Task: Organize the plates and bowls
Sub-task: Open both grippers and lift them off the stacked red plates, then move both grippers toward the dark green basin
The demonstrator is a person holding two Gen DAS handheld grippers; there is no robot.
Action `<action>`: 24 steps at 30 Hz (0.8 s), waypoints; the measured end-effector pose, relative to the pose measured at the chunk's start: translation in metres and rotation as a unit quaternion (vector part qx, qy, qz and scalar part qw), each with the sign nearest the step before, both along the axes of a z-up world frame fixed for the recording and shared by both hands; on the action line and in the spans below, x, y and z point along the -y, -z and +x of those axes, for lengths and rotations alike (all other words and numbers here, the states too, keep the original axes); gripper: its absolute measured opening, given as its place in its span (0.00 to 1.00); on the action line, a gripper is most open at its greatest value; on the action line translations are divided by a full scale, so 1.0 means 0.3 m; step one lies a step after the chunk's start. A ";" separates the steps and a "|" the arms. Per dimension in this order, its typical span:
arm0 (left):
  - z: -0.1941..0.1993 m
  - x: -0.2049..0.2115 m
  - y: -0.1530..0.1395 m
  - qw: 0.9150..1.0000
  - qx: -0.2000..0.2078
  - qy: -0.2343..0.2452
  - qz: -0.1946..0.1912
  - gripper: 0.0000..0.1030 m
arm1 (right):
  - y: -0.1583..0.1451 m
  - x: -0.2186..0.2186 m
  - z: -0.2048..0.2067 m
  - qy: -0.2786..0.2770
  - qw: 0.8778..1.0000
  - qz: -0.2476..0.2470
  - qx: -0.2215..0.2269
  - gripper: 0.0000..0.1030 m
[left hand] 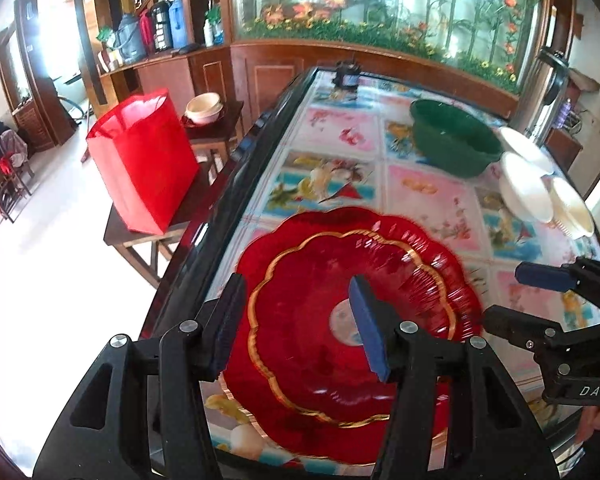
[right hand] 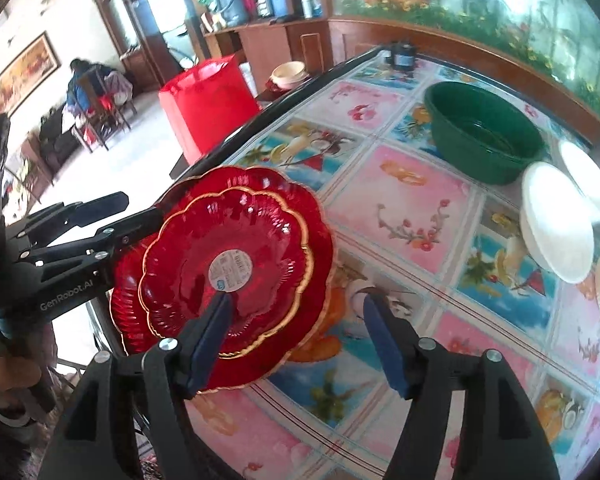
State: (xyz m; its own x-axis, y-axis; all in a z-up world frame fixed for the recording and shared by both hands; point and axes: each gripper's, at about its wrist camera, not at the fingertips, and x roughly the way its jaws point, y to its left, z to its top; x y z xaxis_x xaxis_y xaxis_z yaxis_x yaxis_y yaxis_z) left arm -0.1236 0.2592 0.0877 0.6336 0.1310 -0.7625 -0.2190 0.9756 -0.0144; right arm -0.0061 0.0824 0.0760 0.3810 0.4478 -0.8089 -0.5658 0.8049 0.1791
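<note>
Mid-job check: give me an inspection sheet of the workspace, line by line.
Surface: table with floral tile-pattern top, dark rim.
Job's things: two red scalloped plates stacked near the table's left edge; green basin; white bowls at right.
Clutter: small dark jar at far end.
Grippers: left tongs open over the plates; right tongs open, holding nothing.
Cables: nothing seen.
Surroundings: red bag on a side stool; wooden cabinets, bottles.
</note>
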 end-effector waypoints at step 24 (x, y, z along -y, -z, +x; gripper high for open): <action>0.192 0.341 -0.093 0.996 0.033 0.077 -0.029 0.57 | -0.043 0.379 0.074 0.105 0.992 0.067 -0.012 0.76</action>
